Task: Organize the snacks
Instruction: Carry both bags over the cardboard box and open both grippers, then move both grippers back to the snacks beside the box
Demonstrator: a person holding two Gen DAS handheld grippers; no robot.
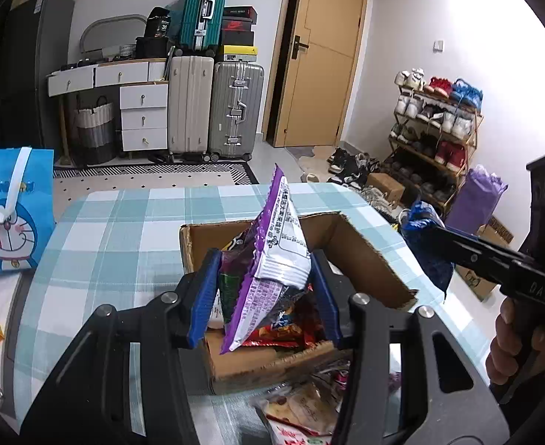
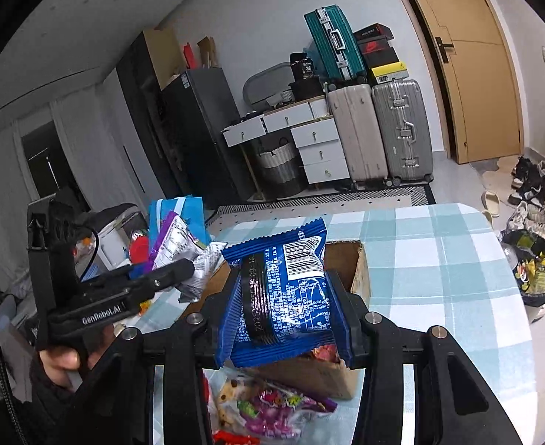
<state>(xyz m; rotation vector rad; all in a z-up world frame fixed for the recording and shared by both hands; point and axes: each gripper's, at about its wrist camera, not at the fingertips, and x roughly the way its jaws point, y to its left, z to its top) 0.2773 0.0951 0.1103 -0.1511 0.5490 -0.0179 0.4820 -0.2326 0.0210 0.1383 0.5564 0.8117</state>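
- The surface (image 1: 124, 222), under a teal-and-white checked cloth, carries an open brown cardboard box (image 1: 365, 244) near its middle; loose snack packets (image 2: 272, 408) lie at its near edge.
- My left gripper (image 1: 265, 296) has its blue fingers (image 1: 205, 289) clamped on a purple-and-white crinkly snack bag (image 1: 272, 252), held over the box. Its long axis stands nearly upright, top seam leaning toward the far edge.
- My right gripper (image 2: 291, 319) is closed on a dark blue foil biscuit packet (image 2: 287, 289), also above the box, long axis upright, barcode end up.
- I judge the packets are about to be released: I should lower each in turn, tip it flat, and only part the fingers once it rests inside.
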